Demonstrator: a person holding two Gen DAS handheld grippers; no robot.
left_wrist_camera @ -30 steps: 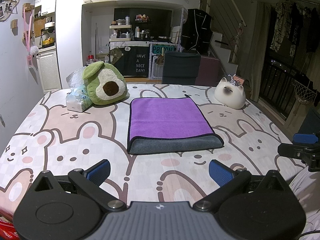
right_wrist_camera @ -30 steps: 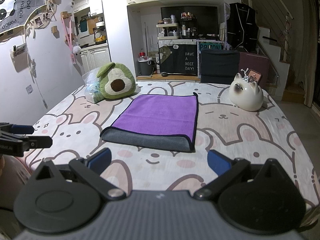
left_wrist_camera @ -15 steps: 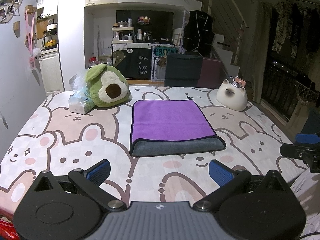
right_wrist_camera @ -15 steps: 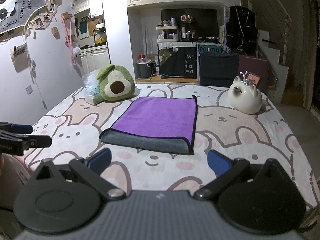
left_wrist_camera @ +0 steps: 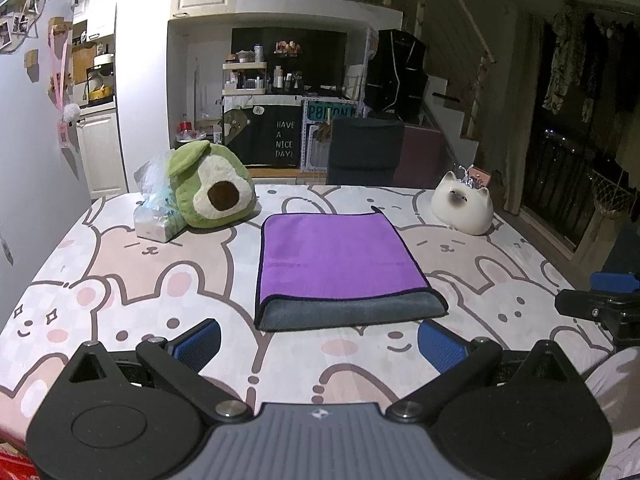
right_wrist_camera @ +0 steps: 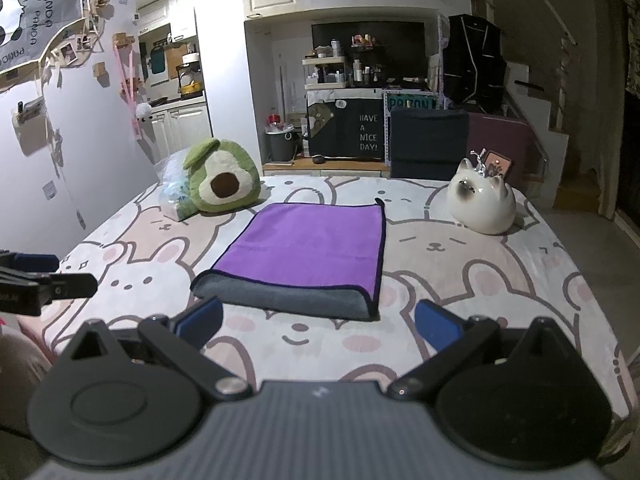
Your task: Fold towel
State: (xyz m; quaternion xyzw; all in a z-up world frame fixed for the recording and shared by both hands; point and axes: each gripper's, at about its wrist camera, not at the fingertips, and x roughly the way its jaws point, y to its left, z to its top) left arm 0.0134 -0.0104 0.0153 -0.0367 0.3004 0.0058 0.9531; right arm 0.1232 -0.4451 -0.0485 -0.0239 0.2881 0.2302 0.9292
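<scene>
Table (left_wrist_camera: 120, 280) with the bunny cover has the folded purple towel (left_wrist_camera: 336, 256) at 12 o'clock from both claws. Avocado plush (left_wrist_camera: 212, 192) at 10, cat jar (left_wrist_camera: 462, 208) at 2. Left claw (left_wrist_camera: 320, 344) and right claw (right_wrist_camera: 320, 320) both spread wide, holding nothing.

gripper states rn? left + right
Left gripper: open, holding nothing, short of the towel.
Right gripper: open, holding nothing, also short of the towel.
</scene>
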